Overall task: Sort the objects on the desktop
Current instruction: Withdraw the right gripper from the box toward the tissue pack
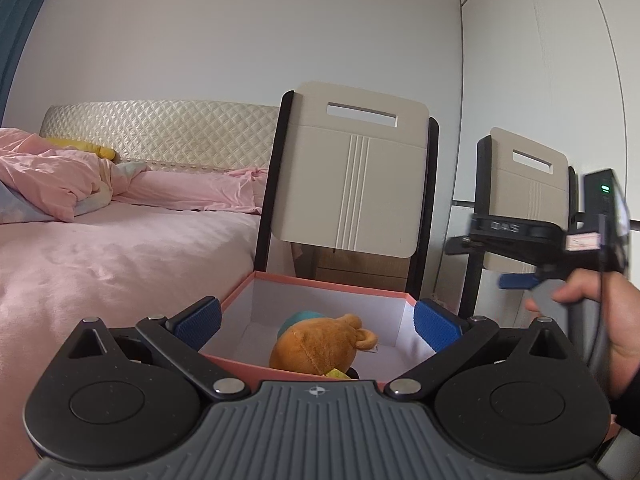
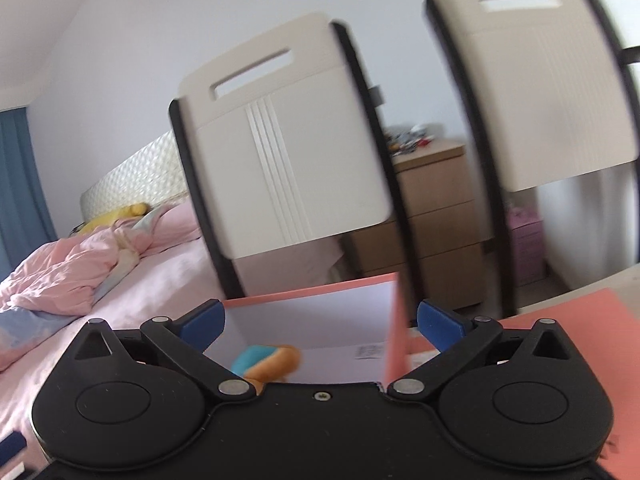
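Observation:
A pink box (image 1: 320, 282) with white inner walls stands open in front of me. An orange plush toy (image 1: 316, 346) with a teal part lies inside it. My left gripper (image 1: 318, 324) is open and empty, its blue pads spread wide above the box's near rim. In the right wrist view the same box (image 2: 394, 320) and plush toy (image 2: 266, 362) show below my right gripper (image 2: 320, 320), which is open and empty. The right gripper's body, held in a hand, shows at the right edge of the left wrist view (image 1: 560, 236). That view is blurred.
Two beige folding chairs (image 1: 352, 176) (image 1: 528, 192) stand behind the box. A bed with pink bedding (image 1: 120, 240) lies to the left. A wooden drawer unit (image 2: 432, 220) stands behind the chairs. A flat pink lid (image 2: 592, 320) lies right of the box.

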